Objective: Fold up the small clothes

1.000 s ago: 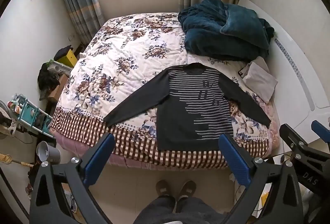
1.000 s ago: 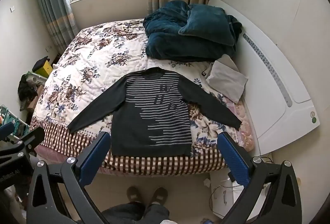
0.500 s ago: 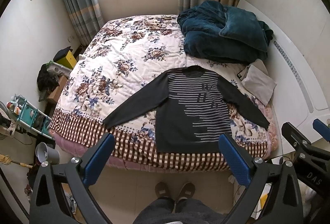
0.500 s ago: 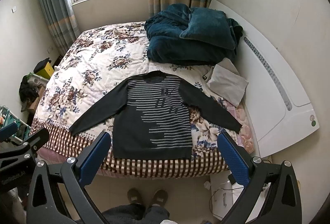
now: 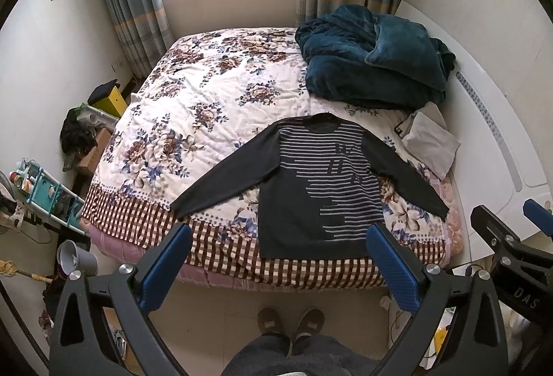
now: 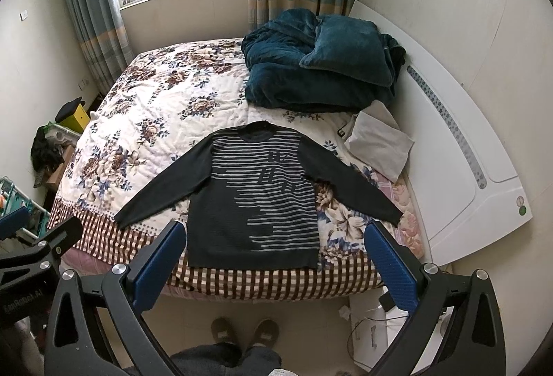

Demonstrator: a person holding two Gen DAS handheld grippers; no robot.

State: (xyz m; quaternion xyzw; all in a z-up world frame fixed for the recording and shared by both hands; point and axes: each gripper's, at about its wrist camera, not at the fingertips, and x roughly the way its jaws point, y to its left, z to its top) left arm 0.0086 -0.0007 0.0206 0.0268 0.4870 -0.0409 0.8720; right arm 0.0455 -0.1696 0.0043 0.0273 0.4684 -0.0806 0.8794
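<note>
The sweater [image 5: 311, 189] lies flat, face up, sleeves spread, at the near edge of the bed [image 5: 207, 106], seemingly laid out ready for folding, while the left gripper [image 5: 280, 258] and right gripper [image 6: 276, 255] hover above the floor, jaws wide apart and empty.
</note>
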